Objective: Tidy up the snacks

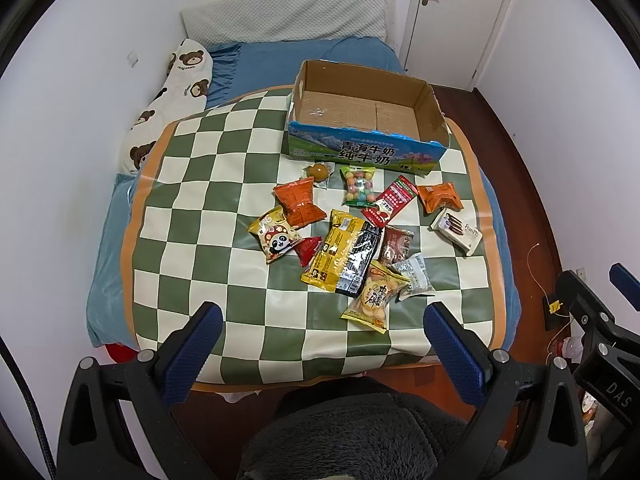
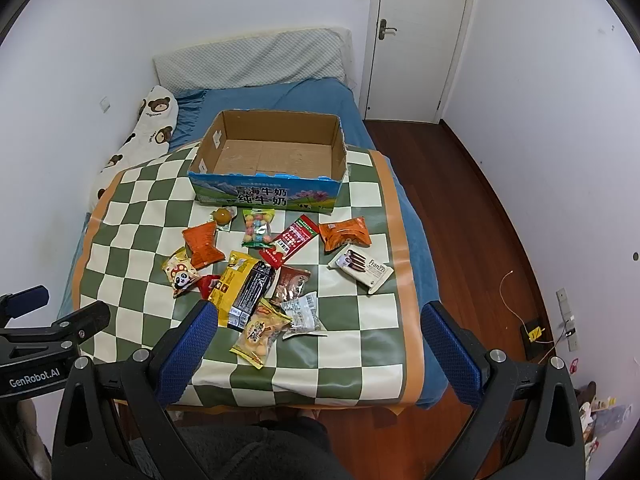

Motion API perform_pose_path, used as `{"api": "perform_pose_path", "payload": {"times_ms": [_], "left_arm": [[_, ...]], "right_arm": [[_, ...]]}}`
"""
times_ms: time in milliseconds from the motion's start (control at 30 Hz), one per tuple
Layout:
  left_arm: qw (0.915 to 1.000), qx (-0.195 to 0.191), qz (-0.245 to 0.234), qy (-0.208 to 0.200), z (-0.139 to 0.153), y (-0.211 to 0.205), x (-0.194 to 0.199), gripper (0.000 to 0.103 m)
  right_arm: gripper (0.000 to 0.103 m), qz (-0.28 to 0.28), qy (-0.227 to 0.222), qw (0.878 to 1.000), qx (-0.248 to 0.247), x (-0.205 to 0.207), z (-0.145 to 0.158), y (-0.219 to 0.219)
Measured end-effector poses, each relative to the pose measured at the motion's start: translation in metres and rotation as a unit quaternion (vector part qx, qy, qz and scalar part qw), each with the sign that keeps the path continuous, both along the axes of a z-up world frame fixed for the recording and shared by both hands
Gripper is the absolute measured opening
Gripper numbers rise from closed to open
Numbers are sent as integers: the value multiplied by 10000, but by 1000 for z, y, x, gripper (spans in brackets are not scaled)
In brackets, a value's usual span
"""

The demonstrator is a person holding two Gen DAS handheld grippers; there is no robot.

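Several snack packs lie scattered on a green and white checked mat [image 1: 208, 184] [image 2: 360, 344] on a bed. Among them are a yellow panda bag [image 1: 276, 240] [image 2: 180, 274], a large yellow and black bag [image 1: 344, 256] [image 2: 242, 292], a white Franzzi box [image 1: 458, 231] [image 2: 362, 270] and two orange packs [image 1: 300, 202] [image 1: 440, 197]. An empty cardboard milk box [image 1: 366, 114] [image 2: 268, 160] stands behind them. My left gripper [image 1: 322, 322] hangs open above the mat's near edge, holding nothing. My right gripper [image 2: 320, 320] is open too, over the near snacks.
A grey pillow [image 1: 286, 18] and a bear-print cushion [image 1: 176, 92] lie at the bed's head and left side. A white door [image 2: 420, 40] and dark wood floor [image 2: 460, 208] are at the right. A person's grey fleece garment [image 1: 348, 436] fills the bottom.
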State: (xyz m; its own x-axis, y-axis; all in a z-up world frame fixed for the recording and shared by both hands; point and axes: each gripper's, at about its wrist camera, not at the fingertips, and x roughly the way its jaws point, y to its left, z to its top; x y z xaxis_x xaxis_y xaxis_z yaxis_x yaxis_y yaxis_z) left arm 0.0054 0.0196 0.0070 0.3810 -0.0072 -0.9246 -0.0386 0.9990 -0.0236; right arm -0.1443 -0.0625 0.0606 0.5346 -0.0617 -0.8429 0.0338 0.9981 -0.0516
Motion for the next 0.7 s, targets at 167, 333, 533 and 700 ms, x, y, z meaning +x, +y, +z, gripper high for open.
{"api": "perform_pose_path", "payload": {"times_ms": [167, 333, 533, 700], "left_arm": [[10000, 9, 0, -5, 0, -1, 0, 103], [10000, 2, -28, 8, 0, 1, 2, 103], [10000, 18, -41, 15, 1, -3, 0, 103], [10000, 13, -37, 11, 1, -5, -1, 103]], "right_arm": [[103, -3, 2, 10000, -11, 0, -1, 0], [103, -10, 6, 10000, -8, -1, 0, -1], [103, -18, 1, 10000, -24, -1, -2, -2], [103, -22, 0, 10000, -23, -3, -3, -4]]}}
